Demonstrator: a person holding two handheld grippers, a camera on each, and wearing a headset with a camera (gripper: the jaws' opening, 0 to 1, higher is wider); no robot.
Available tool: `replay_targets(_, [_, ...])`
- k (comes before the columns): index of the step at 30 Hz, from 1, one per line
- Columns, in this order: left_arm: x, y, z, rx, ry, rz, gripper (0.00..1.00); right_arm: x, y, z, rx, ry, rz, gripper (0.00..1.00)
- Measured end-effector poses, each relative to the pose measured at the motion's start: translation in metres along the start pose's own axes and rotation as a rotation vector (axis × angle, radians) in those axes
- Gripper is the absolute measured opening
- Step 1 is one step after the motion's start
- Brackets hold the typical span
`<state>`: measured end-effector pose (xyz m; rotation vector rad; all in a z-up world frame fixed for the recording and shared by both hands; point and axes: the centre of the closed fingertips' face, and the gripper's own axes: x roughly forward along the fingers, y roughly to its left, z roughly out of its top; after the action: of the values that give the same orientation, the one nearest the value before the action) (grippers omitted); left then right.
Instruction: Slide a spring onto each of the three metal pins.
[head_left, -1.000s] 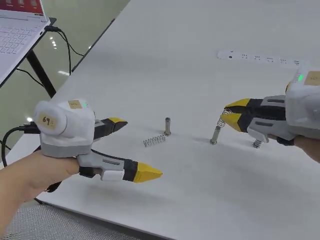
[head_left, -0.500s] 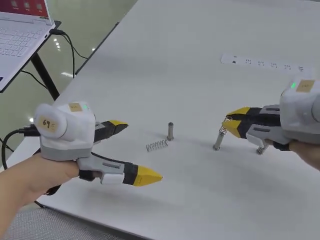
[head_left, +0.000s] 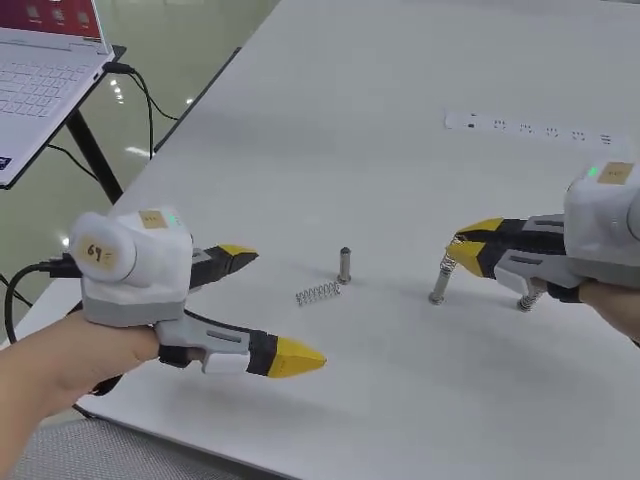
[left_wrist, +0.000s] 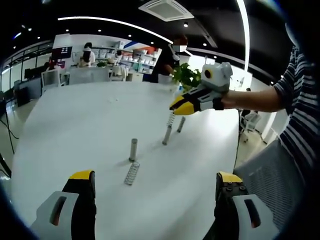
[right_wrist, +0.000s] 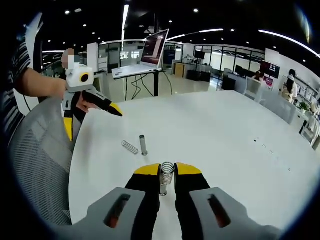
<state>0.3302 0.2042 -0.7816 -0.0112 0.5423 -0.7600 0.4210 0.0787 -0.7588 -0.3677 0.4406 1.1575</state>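
A spring (right_wrist: 167, 172) sits on the top part of a tilted pin (head_left: 438, 286). The right gripper (head_left: 463, 245) pinches this spring, with its jaws narrow and closed on the coils. To the left, a bare pin (head_left: 345, 265) stands upright on the white table (head_left: 400, 400), and a loose spring (head_left: 318, 293) lies flat just beside its foot. A third pin (head_left: 527, 299) is partly hidden under the right gripper. The left gripper (head_left: 270, 306) hovers near the table's edge, well apart from the pins, with its jaws wide and nothing between them. A power strip (head_left: 530, 128) lies far behind.
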Motion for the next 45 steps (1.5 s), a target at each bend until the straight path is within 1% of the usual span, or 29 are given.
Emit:
replay_targets(10, [0.002,-0.003,-0.002,-0.002,0.005,-0.008,0.98,0.000,0.004,0.000,-0.010,0.004,0.009,0.07])
replay_targets(17, [0.001,-0.002,-0.002,-0.004,0.002,-0.005,0.98,0.000,0.006,0.000,-0.018,0.010,0.013,0.07])
replay_targets(28, [0.003,-0.004,-0.004,-0.009,0.007,-0.011,0.98,0.000,0.005,-0.006,-0.021,0.027,0.012,0.07])
replay_targets(32, [0.003,-0.004,-0.004,-0.007,0.008,-0.011,0.98,0.004,0.006,-0.011,-0.022,0.045,0.014,0.07])
replay_targets(36, [0.002,-0.004,-0.004,-0.007,0.009,-0.009,0.98,0.009,0.010,-0.020,-0.050,0.070,0.017,0.08])
replay_targets(37, [0.002,-0.004,-0.004,-0.006,0.010,-0.009,0.98,0.011,0.011,-0.025,-0.068,0.090,0.021,0.08])
replay_targets(38, [0.002,-0.004,-0.004,-0.006,0.011,-0.009,0.98,0.012,0.011,-0.027,-0.080,0.098,0.021,0.07])
replay_targets(40, [0.002,-0.004,-0.005,-0.007,0.010,-0.009,0.98,0.015,0.012,-0.031,-0.086,0.105,0.027,0.07])
replay_targets(43, [0.002,-0.005,-0.005,-0.006,0.010,-0.009,0.98,0.018,0.012,-0.038,-0.123,0.126,0.032,0.07])
replay_targets(45, [0.002,-0.005,-0.005,-0.006,0.010,-0.009,0.98,0.019,0.013,-0.040,-0.123,0.131,0.035,0.07])
